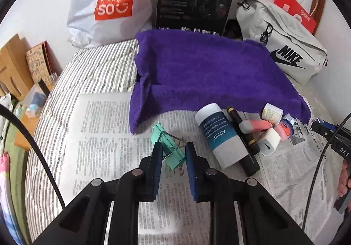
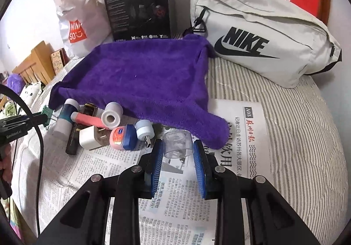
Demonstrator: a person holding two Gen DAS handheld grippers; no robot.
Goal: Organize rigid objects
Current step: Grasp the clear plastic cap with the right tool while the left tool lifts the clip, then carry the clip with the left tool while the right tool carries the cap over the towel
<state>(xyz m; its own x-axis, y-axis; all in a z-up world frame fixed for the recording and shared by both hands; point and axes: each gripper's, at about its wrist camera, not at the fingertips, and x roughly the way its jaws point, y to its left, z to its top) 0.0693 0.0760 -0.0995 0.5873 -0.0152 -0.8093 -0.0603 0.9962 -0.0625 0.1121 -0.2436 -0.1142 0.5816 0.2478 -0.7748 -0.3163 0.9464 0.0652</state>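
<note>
Left gripper [image 1: 173,152] jaws straddle the green binder clip [image 1: 167,146] on the newspaper [image 1: 103,135]; right gripper [image 2: 178,152] jaws flank the clear cup [image 2: 178,143], neither visibly clamped. Close squarely, gently.

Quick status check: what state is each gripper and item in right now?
left gripper: open around green binder clip
right gripper: open around clear cup, which lies on its side
white tube: lying flat
purple towel: spread out
charger plug: lying loose
</note>
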